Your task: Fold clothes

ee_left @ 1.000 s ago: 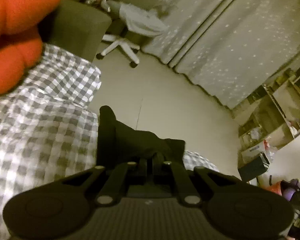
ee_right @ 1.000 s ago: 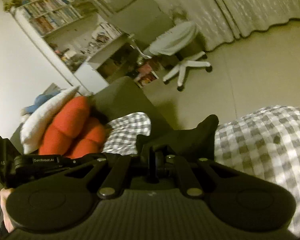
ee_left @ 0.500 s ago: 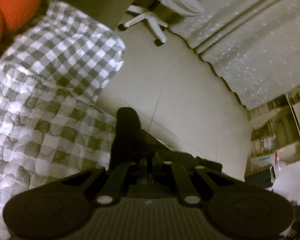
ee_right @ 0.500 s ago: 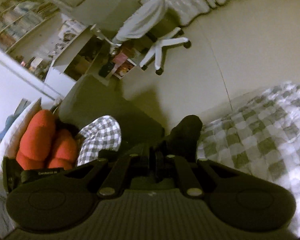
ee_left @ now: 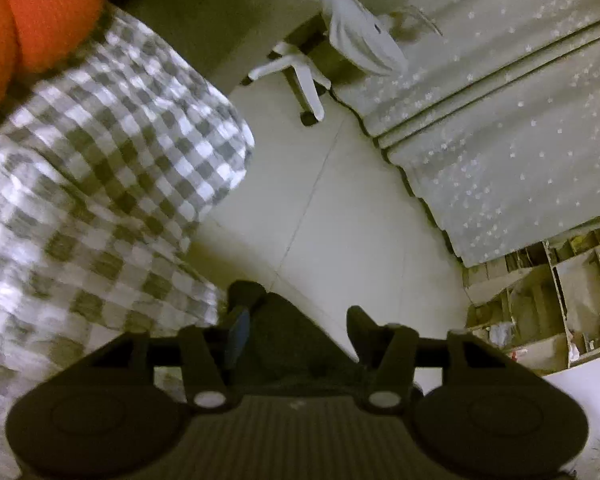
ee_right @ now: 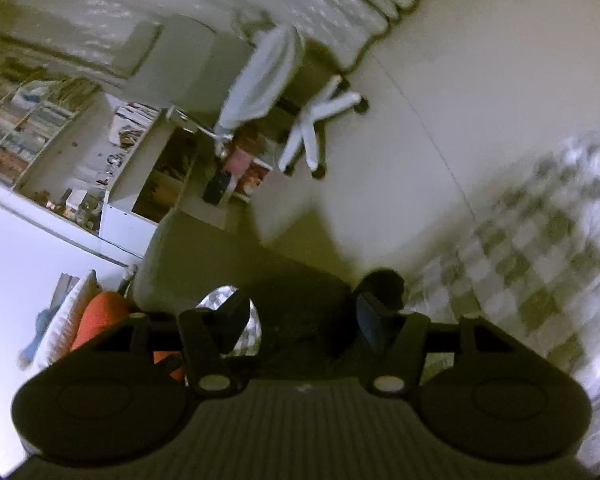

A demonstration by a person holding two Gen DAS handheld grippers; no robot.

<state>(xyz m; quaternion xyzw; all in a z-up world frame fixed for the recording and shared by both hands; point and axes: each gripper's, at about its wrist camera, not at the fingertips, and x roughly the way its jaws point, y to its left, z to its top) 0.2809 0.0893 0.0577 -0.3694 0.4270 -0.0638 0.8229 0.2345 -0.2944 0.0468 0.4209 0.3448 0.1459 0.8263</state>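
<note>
A: Left tongs (ee_left: 300, 314) wide, nothing pinched. Right tongs (ee_right: 302, 310) wide too, nothing held.

B: Where's the garment?

A: Dark garment (ee_left: 288, 344) lies in the gap between the left fingers, low and near the tong base, at the edge of the checked bed cover (ee_left: 112, 168). In the right view a dark bump (ee_right: 384, 286) sits just past the right fingertip; too murky to say if it's cloth.

B: Contact?

A: Can't tell. Cloth and fingers are both black and both views are blurred.

B: Risks?

A: My read: the fold sits at the bed edge, floor (ee_left: 340, 200) right beside it. With both tongs wide, loose cloth could slide off or the fold could spring back. A finger could also drag a layer on pulling away.

B: Anything else nearby?

A: Orange pillow (ee_left: 28, 20) at far left, office chair (ee_left: 300, 76) well apart.
</note>
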